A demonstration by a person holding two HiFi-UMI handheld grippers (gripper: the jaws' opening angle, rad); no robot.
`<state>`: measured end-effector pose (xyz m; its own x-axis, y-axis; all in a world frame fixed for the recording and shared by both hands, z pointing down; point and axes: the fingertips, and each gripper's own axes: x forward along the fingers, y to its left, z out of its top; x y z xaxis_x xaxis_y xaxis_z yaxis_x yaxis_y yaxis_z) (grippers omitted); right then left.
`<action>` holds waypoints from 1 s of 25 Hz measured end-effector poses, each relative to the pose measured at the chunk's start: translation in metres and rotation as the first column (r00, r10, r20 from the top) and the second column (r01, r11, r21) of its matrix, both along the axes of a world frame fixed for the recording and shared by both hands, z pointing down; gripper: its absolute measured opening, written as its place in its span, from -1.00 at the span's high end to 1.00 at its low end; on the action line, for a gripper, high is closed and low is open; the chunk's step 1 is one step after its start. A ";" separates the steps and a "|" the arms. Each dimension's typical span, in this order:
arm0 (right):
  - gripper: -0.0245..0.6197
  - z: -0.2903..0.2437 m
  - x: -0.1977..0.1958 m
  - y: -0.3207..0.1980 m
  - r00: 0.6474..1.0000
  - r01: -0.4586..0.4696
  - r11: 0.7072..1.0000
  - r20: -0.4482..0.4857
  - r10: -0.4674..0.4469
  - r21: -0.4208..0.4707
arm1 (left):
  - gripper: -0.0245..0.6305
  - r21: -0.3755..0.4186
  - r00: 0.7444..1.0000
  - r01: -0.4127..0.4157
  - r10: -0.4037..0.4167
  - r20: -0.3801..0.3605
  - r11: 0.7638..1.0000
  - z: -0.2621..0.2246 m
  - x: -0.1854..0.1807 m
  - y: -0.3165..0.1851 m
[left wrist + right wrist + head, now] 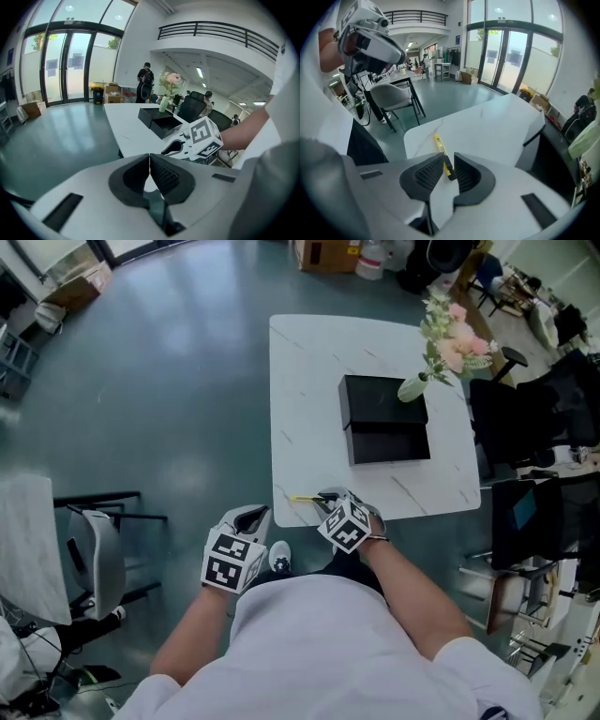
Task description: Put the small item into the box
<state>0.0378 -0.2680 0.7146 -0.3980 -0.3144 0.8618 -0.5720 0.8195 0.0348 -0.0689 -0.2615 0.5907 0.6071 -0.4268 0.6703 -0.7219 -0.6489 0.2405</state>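
The right tongs [449, 159] are closed in on the black near end of a slim yellow utility knife [439, 145]. A pad presses each side, and the gap between the tips is just the knife's width. The knife's long axis runs straight out from the jaws, tipped a little to the left in the right gripper view. From the head view it lies flat along the near edge of the white marble worktop [487, 126], its free yellow end pointing to the person's left.

The coming move turns on one relation. The open black box [389, 444] sits farther in on the worktop, beyond the right tongs and somewhat to their right, well apart from the knife. Its lid [380, 399] lies against its far side, with a vase of flowers [412, 387] just beside the lid. The knife would have to be lifted and carried forward and to the right.

The right forearm reaches low across the worktop's edge, with the tongs turned leftward toward the knife. The left tongs [150, 161] are pressed together on nothing. They hang off the worktop near the person's body, farther from both the knife and the box.
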 end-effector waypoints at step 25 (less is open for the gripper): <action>0.68 -0.025 0.024 -0.017 0.950 0.298 0.954 0.104 -0.294 -0.027 | 0.87 -0.016 0.985 0.154 -0.152 0.081 0.988 -0.007 0.059 -0.043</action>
<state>0.0622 -0.2852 0.6893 -0.5509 -0.1342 0.8237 -0.3022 0.9521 -0.0470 -0.0096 -0.3041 0.5833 0.4802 -0.4951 0.7241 -0.8295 -0.5248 0.1912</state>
